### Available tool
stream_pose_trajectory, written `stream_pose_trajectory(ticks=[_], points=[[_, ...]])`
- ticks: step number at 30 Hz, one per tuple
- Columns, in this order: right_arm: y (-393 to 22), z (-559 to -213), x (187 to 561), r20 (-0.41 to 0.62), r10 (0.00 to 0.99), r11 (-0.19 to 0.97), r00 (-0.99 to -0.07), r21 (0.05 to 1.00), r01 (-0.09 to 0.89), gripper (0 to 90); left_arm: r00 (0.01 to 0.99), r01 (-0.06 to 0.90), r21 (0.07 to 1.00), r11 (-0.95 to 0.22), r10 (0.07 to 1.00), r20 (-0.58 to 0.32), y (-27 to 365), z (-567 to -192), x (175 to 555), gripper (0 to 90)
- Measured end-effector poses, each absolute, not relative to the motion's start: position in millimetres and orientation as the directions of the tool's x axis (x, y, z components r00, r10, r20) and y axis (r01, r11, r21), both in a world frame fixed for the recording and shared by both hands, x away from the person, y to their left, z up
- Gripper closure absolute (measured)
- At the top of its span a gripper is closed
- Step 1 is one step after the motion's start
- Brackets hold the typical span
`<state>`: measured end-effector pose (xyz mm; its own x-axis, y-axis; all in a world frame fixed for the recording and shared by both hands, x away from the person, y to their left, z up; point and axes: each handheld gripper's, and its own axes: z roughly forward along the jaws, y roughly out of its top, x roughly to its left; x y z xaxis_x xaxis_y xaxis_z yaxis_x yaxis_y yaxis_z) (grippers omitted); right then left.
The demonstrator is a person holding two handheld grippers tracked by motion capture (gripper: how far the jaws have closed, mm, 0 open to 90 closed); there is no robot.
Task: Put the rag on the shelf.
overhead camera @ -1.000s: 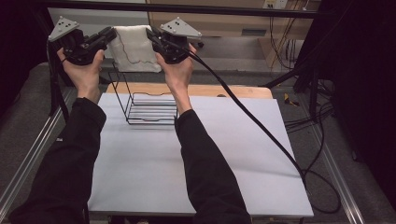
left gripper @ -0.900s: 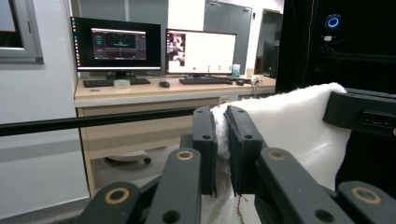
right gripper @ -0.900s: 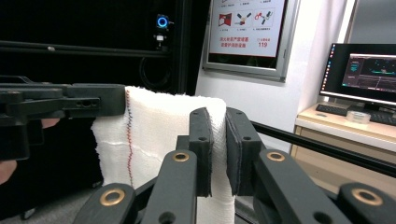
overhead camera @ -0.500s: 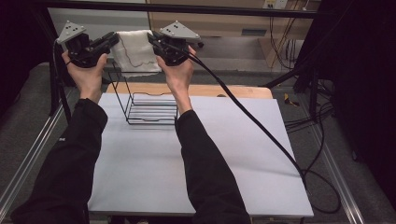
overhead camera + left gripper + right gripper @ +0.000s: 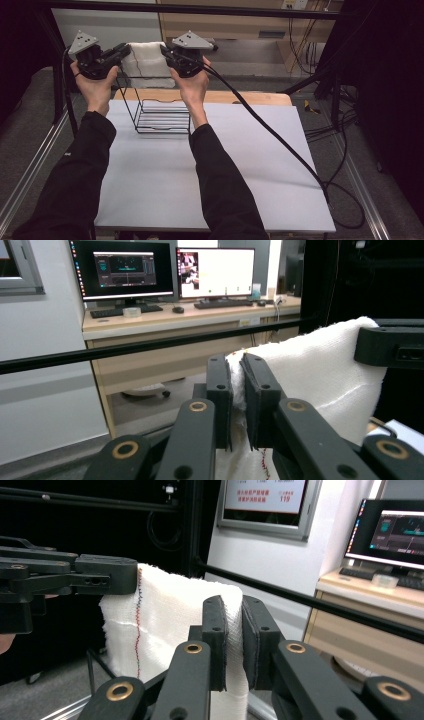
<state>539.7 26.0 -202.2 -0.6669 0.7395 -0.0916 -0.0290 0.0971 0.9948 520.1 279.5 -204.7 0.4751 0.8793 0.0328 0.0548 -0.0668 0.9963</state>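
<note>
A white cloth [image 5: 145, 62] with a thin red and blue stitched line hangs stretched between my two grippers, high above the far edge of the table. My left gripper [image 5: 126, 49] pinches its left top corner, my right gripper [image 5: 164, 51] its right top corner. In the left gripper view the jaws [image 5: 236, 390] are shut on a fold of the cloth [image 5: 320, 375], with the other gripper [image 5: 390, 345] at the cloth's far end. In the right gripper view the jaws [image 5: 235, 635] clamp the cloth [image 5: 165, 625] edge. A black wire basket [image 5: 162, 117] stands on the table below the cloth.
The basket stands on a white mat [image 5: 240, 165] laid over a wooden table [image 5: 260, 97]. A black cable [image 5: 280, 145] trails from the right gripper across the mat to the right. A black frame bar [image 5: 200, 9] runs across above. Desks with monitors [image 5: 170, 272] stand beyond.
Both grippers have shifted slightly right and up with the cloth held stretched between them; the grips are unchanged.
</note>
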Motion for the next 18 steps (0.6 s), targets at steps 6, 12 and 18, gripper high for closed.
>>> stream_pose_trajectory(ticks=[6, 12, 18], points=[[23, -212, 537, -0.089, 0.733, 0.104, -0.674, 0.994, -0.018, 81.8, 0.490, 0.069, 0.995, -0.067, 0.871, 0.025, 279, -217, 518, 82.6], [21, -221, 534, -0.083, 0.729, 0.109, -0.680, 0.994, -0.005, 81.6, 0.504, 0.077, 0.995, -0.066, 0.864, 0.019, 280, -224, 514, 82.6], [19, -220, 527, -0.089, 0.719, 0.104, -0.689, 0.994, -0.020, 81.4, 0.512, 0.057, 0.996, -0.075, 0.858, 0.036, 282, -221, 506, 82.5]])
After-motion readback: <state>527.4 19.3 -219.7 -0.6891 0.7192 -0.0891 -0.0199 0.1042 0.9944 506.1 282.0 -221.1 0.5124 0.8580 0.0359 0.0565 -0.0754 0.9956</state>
